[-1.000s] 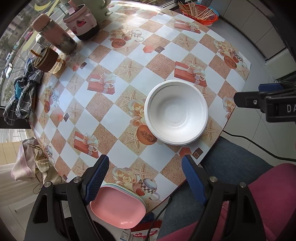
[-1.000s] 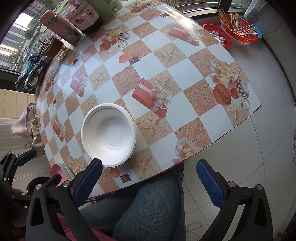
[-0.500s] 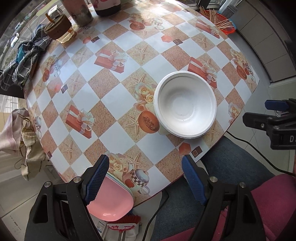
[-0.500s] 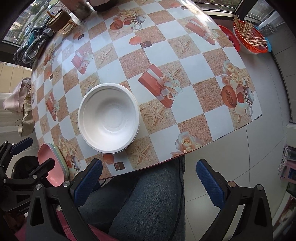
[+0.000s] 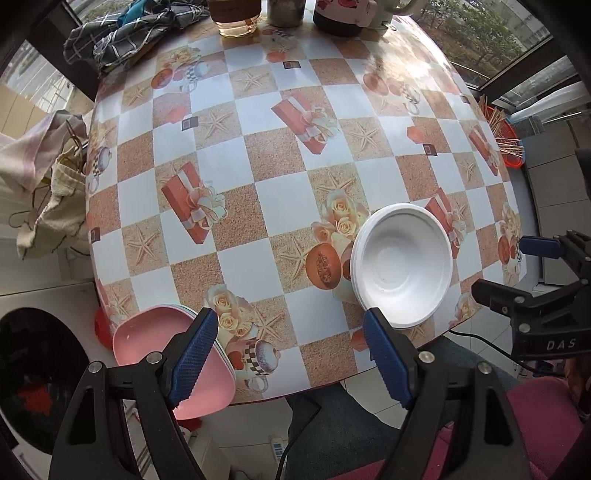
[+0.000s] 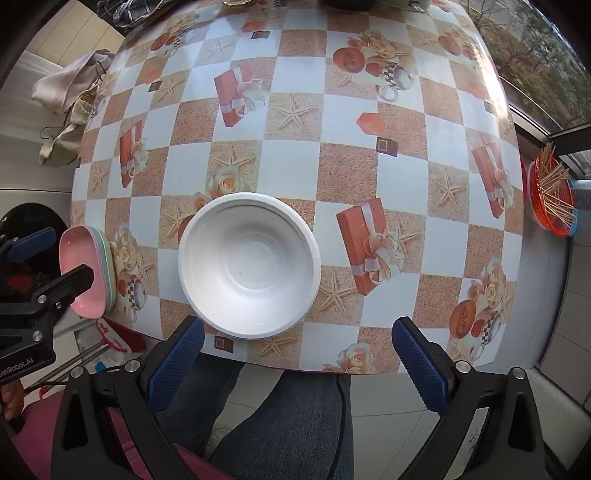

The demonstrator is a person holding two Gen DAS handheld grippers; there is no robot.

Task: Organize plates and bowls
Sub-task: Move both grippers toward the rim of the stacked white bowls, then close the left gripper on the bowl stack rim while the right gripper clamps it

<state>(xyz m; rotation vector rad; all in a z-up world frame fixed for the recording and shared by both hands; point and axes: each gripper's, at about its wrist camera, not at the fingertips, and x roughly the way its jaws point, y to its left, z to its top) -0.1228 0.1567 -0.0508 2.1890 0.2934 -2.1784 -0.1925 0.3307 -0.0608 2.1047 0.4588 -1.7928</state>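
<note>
A stack of white bowls [image 5: 402, 264] sits near the front edge of the checked table [image 5: 280, 192]; in the right wrist view the white bowls [image 6: 249, 269] lie just beyond my fingers. Pink plates [image 5: 155, 350] stacked on pale green ones overhang the table's near left edge, also visible as the pink plates [image 6: 83, 269]. My left gripper [image 5: 289, 314] hangs open above the table edge between plates and bowls, holding nothing. My right gripper [image 6: 298, 326] is open over the front edge, its left fingertip beside the bowls' rim. Each gripper shows in the other's view: right gripper [image 5: 517, 269], left gripper [image 6: 55, 258].
Jars and cups [image 5: 236, 14] and a checked cloth [image 5: 122, 33] line the far edge. A red basket of sticks [image 6: 552, 195] stands on the floor to the right. Cloth bags [image 5: 48, 184] hang at the left. A person's jeans-clad legs [image 6: 295, 424] are under the front edge.
Both grippers have rolled and slid sideways along the table's front edge, so the table looks turned. The bowls shifted right in the left view, toward centre in the right view. Jaws unchanged.
</note>
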